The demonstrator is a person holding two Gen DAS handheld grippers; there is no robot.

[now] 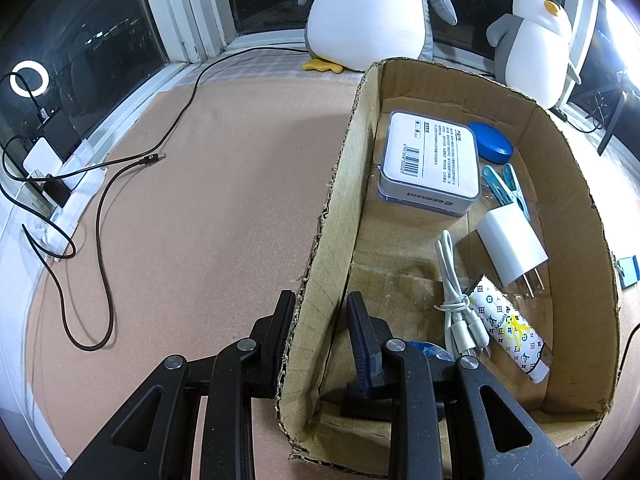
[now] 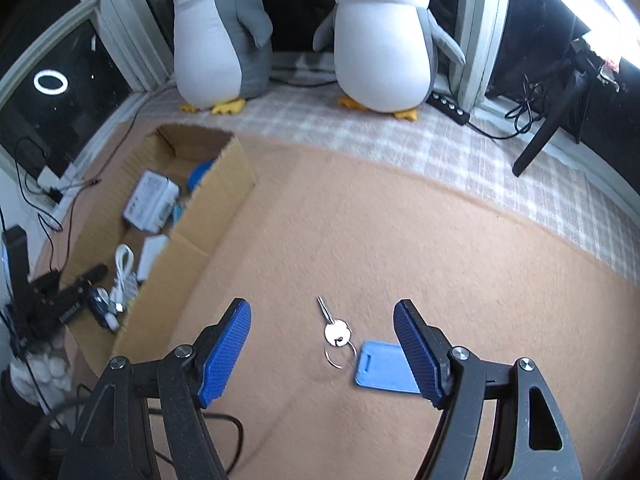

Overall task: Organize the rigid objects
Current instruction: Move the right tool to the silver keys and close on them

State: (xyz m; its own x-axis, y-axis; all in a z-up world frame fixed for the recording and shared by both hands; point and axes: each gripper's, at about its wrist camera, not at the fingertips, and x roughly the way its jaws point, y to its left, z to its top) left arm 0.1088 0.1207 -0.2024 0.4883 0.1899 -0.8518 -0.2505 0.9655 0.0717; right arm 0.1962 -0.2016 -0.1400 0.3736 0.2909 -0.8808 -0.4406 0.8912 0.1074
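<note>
Right wrist view: the right gripper (image 2: 322, 354) stands spread wide, ribbed blue pads (image 2: 224, 354) bare, above a small metal key (image 2: 335, 330) on a wire ring and a flat blue plastic tag (image 2: 382, 366) lying on fuzzy peach cloth (image 2: 400, 240). Left wrist view: the left gripper (image 1: 320, 320) straddles the corrugated left wall of the cardboard box (image 1: 328, 224); whether it pinches is unclear. Farther inside lie a coiled white cable (image 1: 456, 300), a boxy white charger (image 1: 510, 250) and a rounded case (image 1: 430, 160).
</note>
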